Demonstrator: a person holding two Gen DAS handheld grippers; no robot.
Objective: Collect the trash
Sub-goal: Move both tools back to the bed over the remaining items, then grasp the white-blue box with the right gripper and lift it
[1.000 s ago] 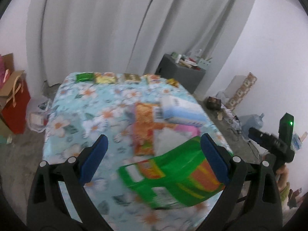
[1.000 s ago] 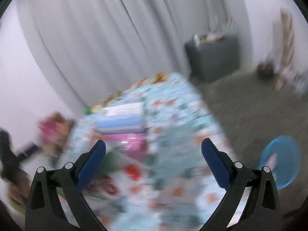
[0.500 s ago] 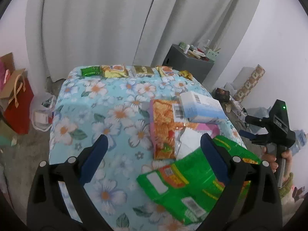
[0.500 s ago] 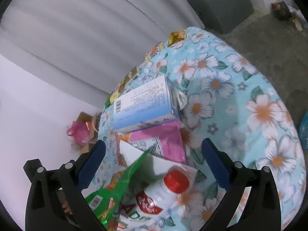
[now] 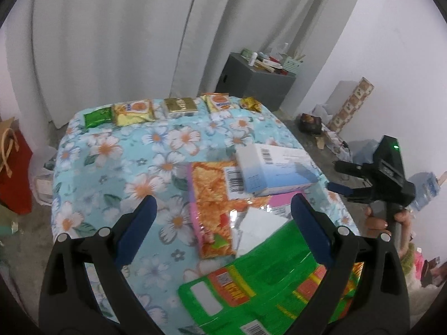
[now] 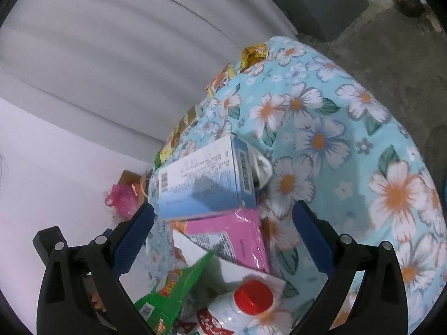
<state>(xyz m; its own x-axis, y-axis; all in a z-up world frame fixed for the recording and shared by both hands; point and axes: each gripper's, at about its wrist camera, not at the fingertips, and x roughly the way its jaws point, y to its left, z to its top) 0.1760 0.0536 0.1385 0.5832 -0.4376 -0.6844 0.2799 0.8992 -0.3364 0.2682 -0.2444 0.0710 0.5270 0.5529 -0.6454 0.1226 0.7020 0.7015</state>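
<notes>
The trash is lying in a loose heap on the flowered tablecloth point(image 5: 117, 150): a green bag point(image 5: 268, 284) nearest, overlapping white paper point(image 5: 259, 223), an orange snack bag point(image 5: 215, 195) and a pink packet point(image 6: 232, 237), with a blue-and-white box point(image 5: 273, 170) resting on top of those. A bottle with a red cap point(image 6: 252, 293) is lying at the near edge of the heap in the right wrist view. Small packets point(image 5: 134, 111) are sitting in a row along the far edge of the table.

The left gripper point(image 5: 223, 223) is hovering above the heap with its jaws spread wide and holding nothing. The right gripper point(image 6: 223, 229) is pointing at the box and pink packet, jaws likewise spread and empty.

Judging by this, collecting is barely starting: nothing is being gripped, every piece is still on the table, and no bin is showing in either view.
</notes>
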